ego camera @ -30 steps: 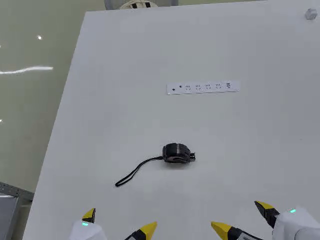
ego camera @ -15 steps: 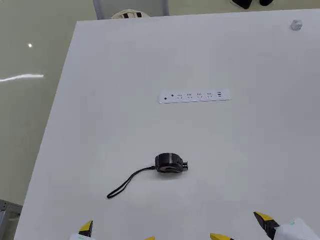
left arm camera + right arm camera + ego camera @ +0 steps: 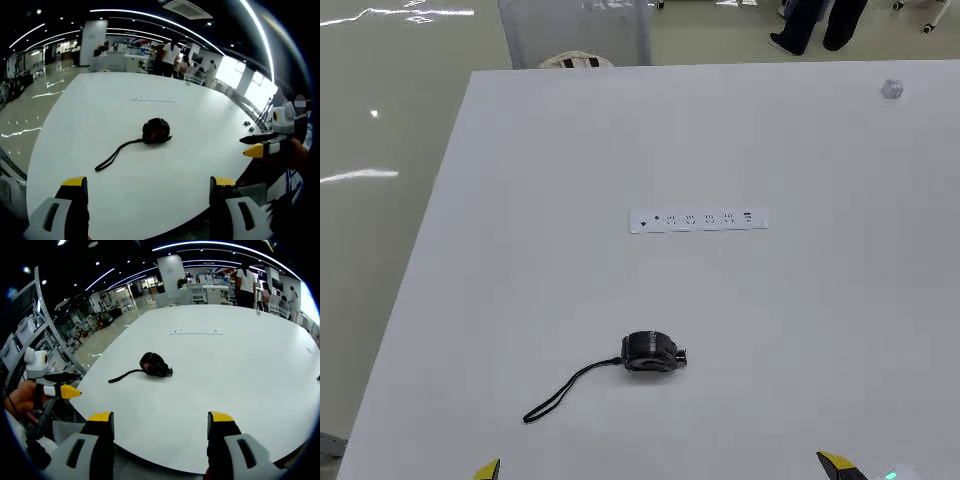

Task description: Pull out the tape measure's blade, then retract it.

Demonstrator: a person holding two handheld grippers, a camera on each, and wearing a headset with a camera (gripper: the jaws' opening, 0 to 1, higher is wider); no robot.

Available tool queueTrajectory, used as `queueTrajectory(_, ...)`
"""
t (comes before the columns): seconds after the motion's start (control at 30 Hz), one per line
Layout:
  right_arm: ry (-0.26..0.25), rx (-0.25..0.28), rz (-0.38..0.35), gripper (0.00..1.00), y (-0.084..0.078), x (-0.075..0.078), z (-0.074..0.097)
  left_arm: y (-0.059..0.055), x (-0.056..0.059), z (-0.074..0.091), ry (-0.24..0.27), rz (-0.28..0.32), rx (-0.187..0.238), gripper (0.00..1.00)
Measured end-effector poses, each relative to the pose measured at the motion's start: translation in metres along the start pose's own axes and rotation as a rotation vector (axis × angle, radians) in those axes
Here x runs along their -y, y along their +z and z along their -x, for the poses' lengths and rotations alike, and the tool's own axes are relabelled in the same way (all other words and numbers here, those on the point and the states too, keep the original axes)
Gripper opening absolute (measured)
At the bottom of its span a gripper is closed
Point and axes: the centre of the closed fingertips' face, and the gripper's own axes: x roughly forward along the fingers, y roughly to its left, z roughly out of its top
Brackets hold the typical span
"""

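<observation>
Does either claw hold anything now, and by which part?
Nothing is held. The left claw and right claw are open; the tape measure lies untouched on the table.

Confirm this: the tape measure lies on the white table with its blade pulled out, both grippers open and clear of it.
Wrong: the blade is retracted. In the head view just a black strap trails from the tape measure. The rest stands.

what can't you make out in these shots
- Tape measure: markings and lock button are too small in the head view and blurred in both gripper views.
- Left gripper and right gripper: bodies cut off by the head view's bottom edge.
- Small grey object at the far corner: too small to identify.
- Person at the far side: cut off by the head view's top edge.
</observation>
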Motion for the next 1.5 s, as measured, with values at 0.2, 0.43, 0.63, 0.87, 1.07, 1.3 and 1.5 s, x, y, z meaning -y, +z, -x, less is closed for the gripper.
queueTrajectory(0.2,0.009,0.004,0.009,0.76,0.005,-0.002,-0.002,0.001,0.0,-0.002,-0.006,0.002,0.002,0.98)
queueTrajectory(0.43,0.013,-0.003,0.015,0.75,0.003,0.0,-0.006,0.002,0.007,-0.009,-0.017,-0.012,-0.009,0.98)
queueTrajectory(0.63,0.019,-0.01,0.02,0.74,0.001,0.001,-0.011,0.006,0.008,-0.014,-0.022,-0.022,-0.012,0.97)
queueTrajectory(0.87,0.026,-0.013,0.031,0.74,0.006,0.002,-0.018,0.011,0.009,-0.021,-0.026,-0.037,-0.013,0.96)
queueTrajectory(1.07,0.033,-0.016,0.045,0.73,0.009,0.004,-0.025,0.015,0.012,-0.028,-0.036,-0.046,-0.014,0.96)
queueTrajectory(1.3,0.042,-0.021,0.065,0.72,0.009,0.006,-0.03,0.015,0.013,-0.033,-0.042,-0.06,-0.022,0.95)
queueTrajectory(1.5,0.047,-0.021,0.078,0.71,0.011,0.008,-0.034,0.017,0.014,-0.038,-0.047,-0.068,-0.02,0.94)
